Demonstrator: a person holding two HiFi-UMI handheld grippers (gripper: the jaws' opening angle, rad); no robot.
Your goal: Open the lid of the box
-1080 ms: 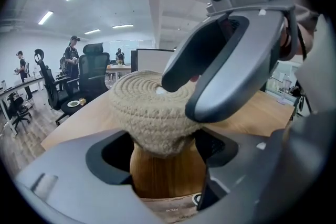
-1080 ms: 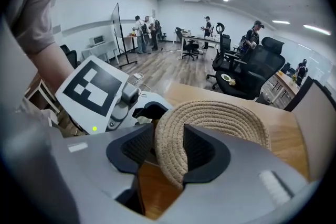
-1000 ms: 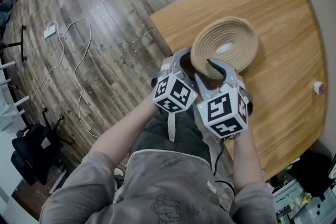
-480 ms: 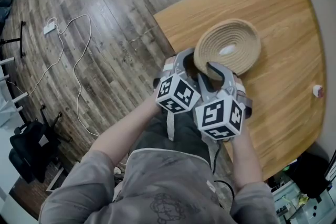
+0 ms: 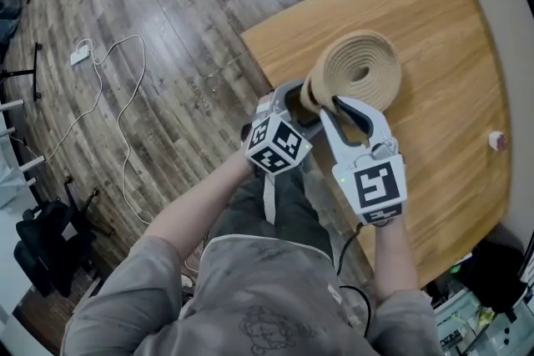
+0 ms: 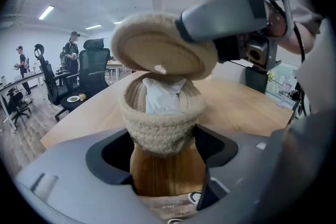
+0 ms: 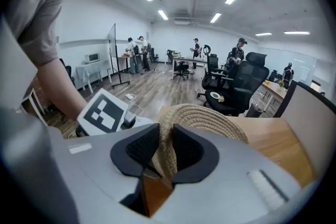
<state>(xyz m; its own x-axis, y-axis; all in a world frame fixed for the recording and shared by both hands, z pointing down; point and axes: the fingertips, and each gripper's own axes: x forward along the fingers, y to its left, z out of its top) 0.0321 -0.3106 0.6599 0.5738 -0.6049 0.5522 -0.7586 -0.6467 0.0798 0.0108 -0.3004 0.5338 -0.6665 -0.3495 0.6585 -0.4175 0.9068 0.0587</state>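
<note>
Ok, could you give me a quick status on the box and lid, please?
Left gripper shut on box. Right gripper shut on lid rim, lid raised, tilted off box. White stuffing shows inside.

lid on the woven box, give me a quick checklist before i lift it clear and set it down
1. Right gripper on lid rim: ok, jaws shut on it.
2. Left gripper steadying box: ok, jaws clamp its sides.
3. Lid off the mouth: ok on the near side, tilted up; far edge cannot tell.
4. White wad staying inside: ok.
5. Bare table for the lid: ok.
</note>
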